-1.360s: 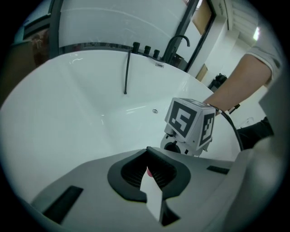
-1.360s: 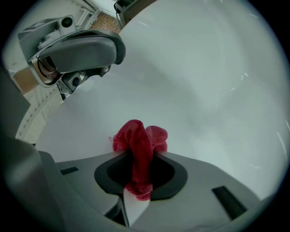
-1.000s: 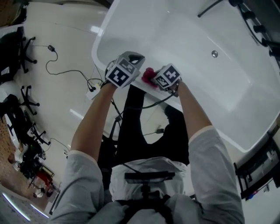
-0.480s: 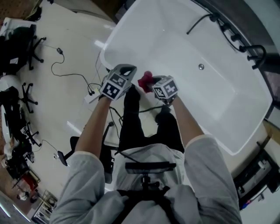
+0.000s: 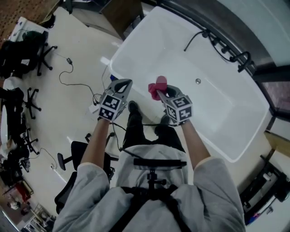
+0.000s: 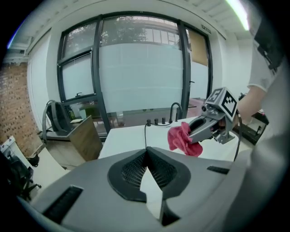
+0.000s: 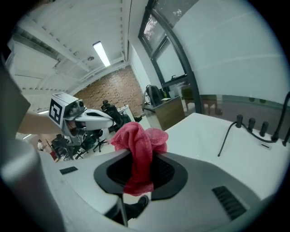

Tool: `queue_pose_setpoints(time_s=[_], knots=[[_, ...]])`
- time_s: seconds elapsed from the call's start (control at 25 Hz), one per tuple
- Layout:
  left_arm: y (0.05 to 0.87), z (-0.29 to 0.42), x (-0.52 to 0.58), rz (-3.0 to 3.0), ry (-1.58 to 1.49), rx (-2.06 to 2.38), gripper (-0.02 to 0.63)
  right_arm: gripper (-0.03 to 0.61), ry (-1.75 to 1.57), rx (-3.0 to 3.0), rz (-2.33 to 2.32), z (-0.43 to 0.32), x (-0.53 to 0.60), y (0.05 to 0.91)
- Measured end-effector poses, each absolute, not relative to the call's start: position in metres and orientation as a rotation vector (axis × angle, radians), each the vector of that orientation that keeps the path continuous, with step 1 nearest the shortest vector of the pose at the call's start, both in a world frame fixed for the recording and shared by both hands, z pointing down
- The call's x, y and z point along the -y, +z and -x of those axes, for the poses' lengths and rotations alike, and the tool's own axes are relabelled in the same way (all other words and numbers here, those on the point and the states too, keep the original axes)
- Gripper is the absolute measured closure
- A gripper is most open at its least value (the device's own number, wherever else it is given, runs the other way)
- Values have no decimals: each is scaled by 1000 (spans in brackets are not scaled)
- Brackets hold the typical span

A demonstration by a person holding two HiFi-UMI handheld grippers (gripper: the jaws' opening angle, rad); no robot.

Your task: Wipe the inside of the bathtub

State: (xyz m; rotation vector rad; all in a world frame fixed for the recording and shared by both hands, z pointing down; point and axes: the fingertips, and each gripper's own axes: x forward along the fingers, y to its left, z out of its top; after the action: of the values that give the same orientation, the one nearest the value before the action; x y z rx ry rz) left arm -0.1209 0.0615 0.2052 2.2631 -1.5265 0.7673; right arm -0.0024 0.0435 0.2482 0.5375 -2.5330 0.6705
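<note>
The white bathtub (image 5: 199,54) lies ahead of me, its near rim just beyond both grippers. My right gripper (image 5: 161,93) is shut on a red cloth (image 5: 157,86), held in the air over the tub's near rim. In the right gripper view the red cloth (image 7: 139,138) bunches above the jaws and hangs down between them. My left gripper (image 5: 124,83) hovers beside it on the left, over the floor by the tub's corner, shut and empty. In the left gripper view its jaws meet at a point (image 6: 146,151), with the tub (image 6: 131,136) and the right gripper (image 6: 199,131) beyond.
A dark faucet (image 5: 236,57) and a black shower hose (image 5: 195,37) sit on the tub's far side, with a drain (image 5: 198,81) in its floor. Cables (image 5: 74,74) and office chairs (image 5: 31,103) cover the floor on the left. A wooden cabinet (image 5: 121,13) stands by the tub's far end.
Both grippers have lifted away from the tub's near rim, the right one carrying the red cloth. The head view has pulled back, so more of the tub and the room shows.
</note>
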Motion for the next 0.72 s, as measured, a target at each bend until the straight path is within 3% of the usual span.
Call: queue_pose_setpoints(time_s=[0.36,0.72], knots=[[147,112,-84,-2361,594,1500,609,479,748,2538,-997,-82,-65,180],[101,118,-179,-2534,569,1373,609,479,745,2447,-1410,-119,-192,125]])
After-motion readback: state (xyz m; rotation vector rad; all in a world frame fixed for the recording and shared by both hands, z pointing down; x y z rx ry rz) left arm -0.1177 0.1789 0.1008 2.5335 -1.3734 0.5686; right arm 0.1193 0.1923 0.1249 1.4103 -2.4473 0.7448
